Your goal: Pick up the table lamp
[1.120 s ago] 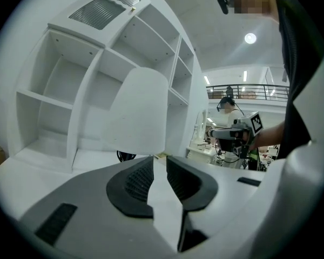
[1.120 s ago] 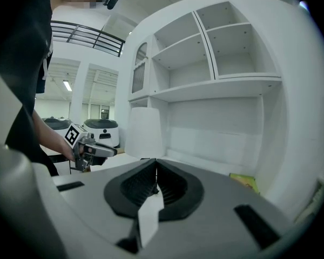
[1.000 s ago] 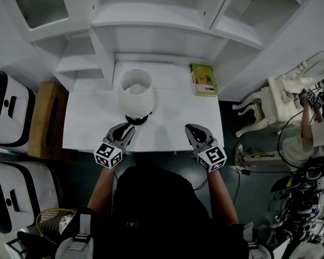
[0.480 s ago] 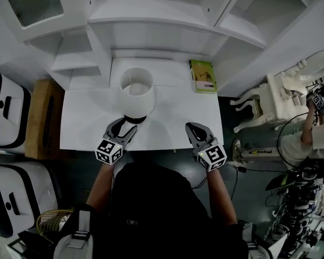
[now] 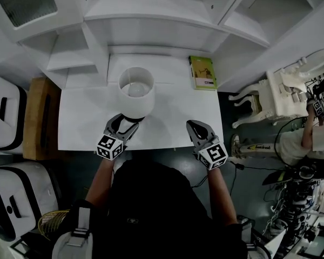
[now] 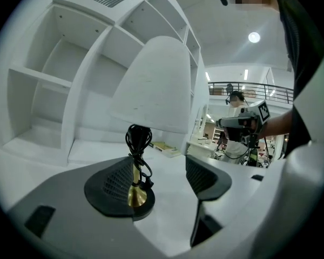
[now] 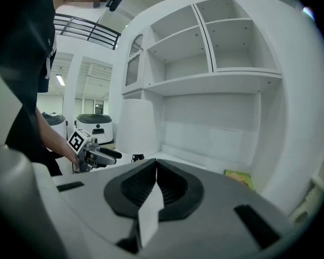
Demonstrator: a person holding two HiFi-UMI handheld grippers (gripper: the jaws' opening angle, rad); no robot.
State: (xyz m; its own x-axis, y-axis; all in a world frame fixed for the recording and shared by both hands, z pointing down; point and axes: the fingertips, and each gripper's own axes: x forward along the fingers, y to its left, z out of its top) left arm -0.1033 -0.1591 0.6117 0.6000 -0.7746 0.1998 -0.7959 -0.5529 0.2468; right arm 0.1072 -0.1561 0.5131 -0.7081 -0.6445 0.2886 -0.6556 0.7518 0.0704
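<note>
The table lamp (image 5: 136, 90) has a white shade, a brass stem (image 6: 135, 190), a round black base and a coiled black cord. It stands on the white desk (image 5: 81, 117). My left gripper (image 5: 127, 124) reaches under the shade at the base. In the left gripper view (image 6: 164, 182) its jaws are opening; the stem stands against the left pad (image 6: 116, 183), well apart from the right pad, and neither presses on it. At the desk's front right my right gripper (image 5: 193, 127) is shut with nothing in it (image 7: 154, 181). From there the lamp (image 7: 137, 125) shows at the left.
A green book (image 5: 203, 73) lies at the desk's back right, also in the right gripper view (image 7: 237, 179). White shelves (image 5: 151, 20) rise behind the desk. White appliances (image 5: 2, 112) stand at the left, a white chair (image 5: 270, 99) and another person at the right.
My left gripper has crept forward to the lamp's base and its jaws have spread wider. The right gripper has stayed in place.
</note>
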